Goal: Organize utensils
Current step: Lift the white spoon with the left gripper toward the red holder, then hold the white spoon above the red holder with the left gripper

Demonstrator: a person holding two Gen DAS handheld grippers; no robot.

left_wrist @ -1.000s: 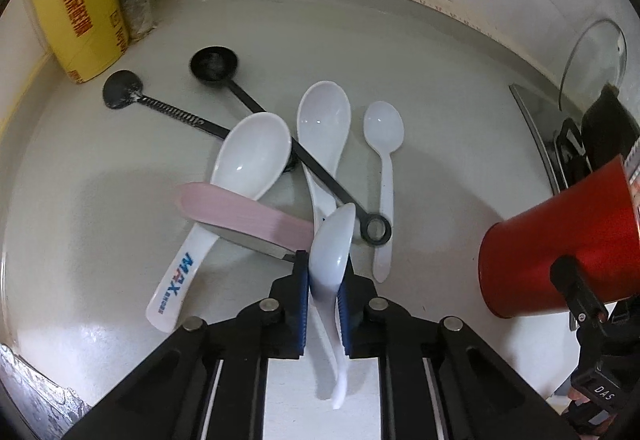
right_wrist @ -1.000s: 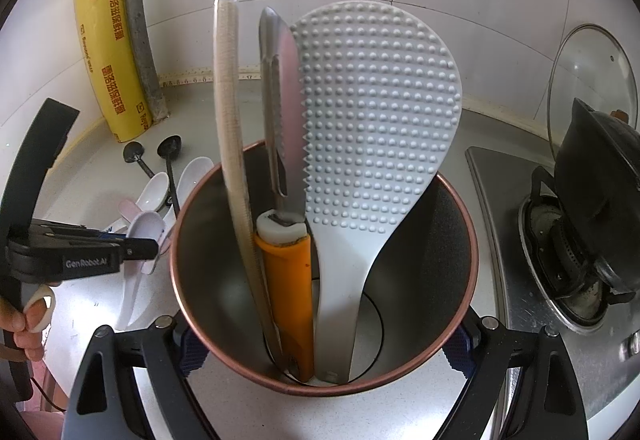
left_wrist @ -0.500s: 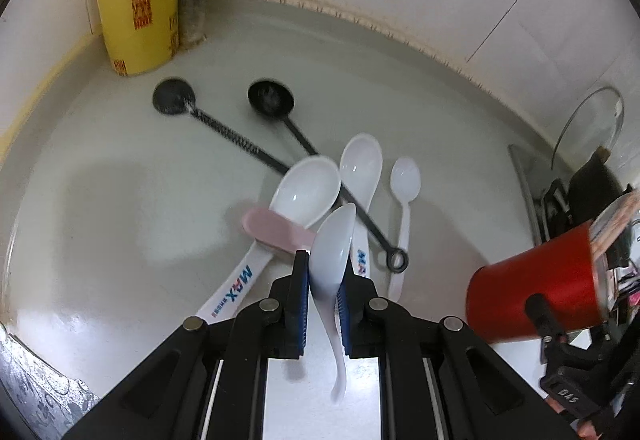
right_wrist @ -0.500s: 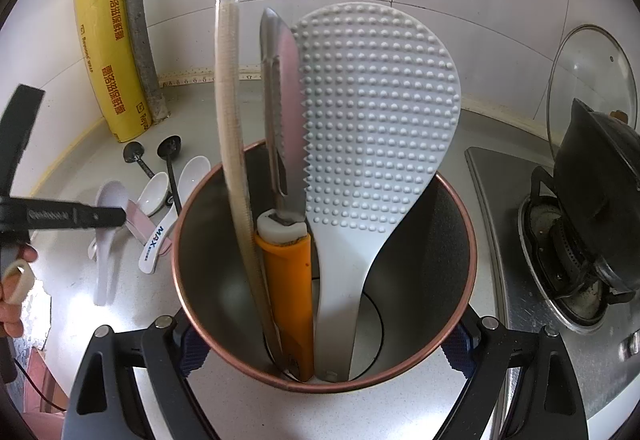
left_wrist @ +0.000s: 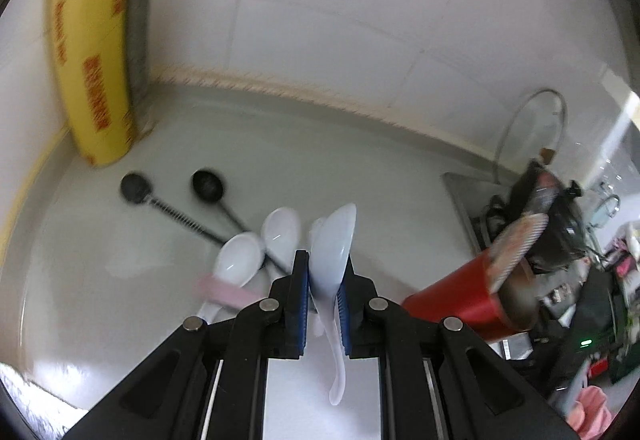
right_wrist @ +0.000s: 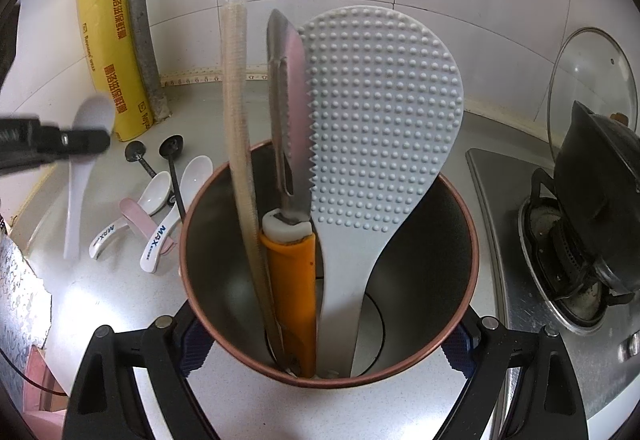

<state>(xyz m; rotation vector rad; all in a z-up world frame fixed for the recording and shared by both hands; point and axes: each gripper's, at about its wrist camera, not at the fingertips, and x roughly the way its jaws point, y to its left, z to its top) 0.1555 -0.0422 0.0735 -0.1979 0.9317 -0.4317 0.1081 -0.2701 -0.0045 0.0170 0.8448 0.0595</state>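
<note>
Lifting clear of the spoon pile point(left_wrist: 256, 256) below it, the left gripper point(left_wrist: 323, 300) stays clamped on a white spoon point(left_wrist: 334, 244); the right gripper point(right_wrist: 320, 340) grips the red holder point(right_wrist: 460, 324), ready to receive it.

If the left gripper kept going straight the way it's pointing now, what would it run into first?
Probably the cluster of white ceramic spoons on the grey countertop. The left gripper, clamped on a white plastic spoon, aims down at them. Blur leaves depth unclear.
</note>
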